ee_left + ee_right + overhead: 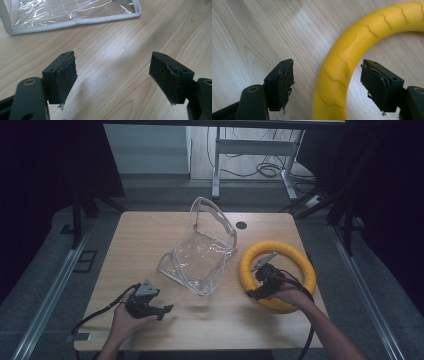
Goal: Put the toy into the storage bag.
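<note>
Our right gripper (327, 85) had its jaws spread wide, straddling the yellow ring (342, 65) at the lower centre of its own view, nothing clamped. We judged this a pre-grasp; next it needed to close on the tube. Our left gripper (112, 77) was released too, idle over bare table (120, 45), with the clear bag (70, 12) at upper left. Both hands sat low in the high view, forearms entering from the bottom.
</note>
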Tool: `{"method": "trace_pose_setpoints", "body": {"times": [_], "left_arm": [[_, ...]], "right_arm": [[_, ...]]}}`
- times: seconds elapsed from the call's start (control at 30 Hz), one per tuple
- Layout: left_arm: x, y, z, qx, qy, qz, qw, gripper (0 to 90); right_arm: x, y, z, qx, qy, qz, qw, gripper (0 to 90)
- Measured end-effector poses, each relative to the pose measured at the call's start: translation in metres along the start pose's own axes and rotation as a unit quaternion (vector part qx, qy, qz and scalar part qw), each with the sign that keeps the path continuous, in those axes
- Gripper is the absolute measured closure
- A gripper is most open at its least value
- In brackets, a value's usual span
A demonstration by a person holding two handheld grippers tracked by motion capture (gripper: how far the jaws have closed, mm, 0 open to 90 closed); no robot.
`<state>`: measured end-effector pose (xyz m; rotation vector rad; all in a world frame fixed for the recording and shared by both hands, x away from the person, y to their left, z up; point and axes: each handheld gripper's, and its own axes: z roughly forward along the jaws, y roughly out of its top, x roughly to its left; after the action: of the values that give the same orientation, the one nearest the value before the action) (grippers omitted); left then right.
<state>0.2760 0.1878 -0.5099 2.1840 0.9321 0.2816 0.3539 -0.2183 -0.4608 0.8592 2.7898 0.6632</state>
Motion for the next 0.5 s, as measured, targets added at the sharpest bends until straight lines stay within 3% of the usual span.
{"method": "trace_pose_setpoints", "body": {"times": [0.2,0.27,0.5], "left_arm": [[0.0,0.0,0.001,0.002,-0.001,0.0,1.0,21.8],[0.0,0.0,0.001,0.003,-0.001,0.001,1.0,21.7],[0.0,0.0,0.001,0.003,-0.001,0.001,1.0,21.8]], "right_arm": [[-0.002,-0.004,0.009,0.047,0.0,-0.011,0.9989,26.5],[-0.003,-0.006,0.013,0.071,0.002,-0.017,0.9973,26.4],[-0.005,-0.008,0.019,0.112,0.01,-0.028,0.9932,27.5]]}}
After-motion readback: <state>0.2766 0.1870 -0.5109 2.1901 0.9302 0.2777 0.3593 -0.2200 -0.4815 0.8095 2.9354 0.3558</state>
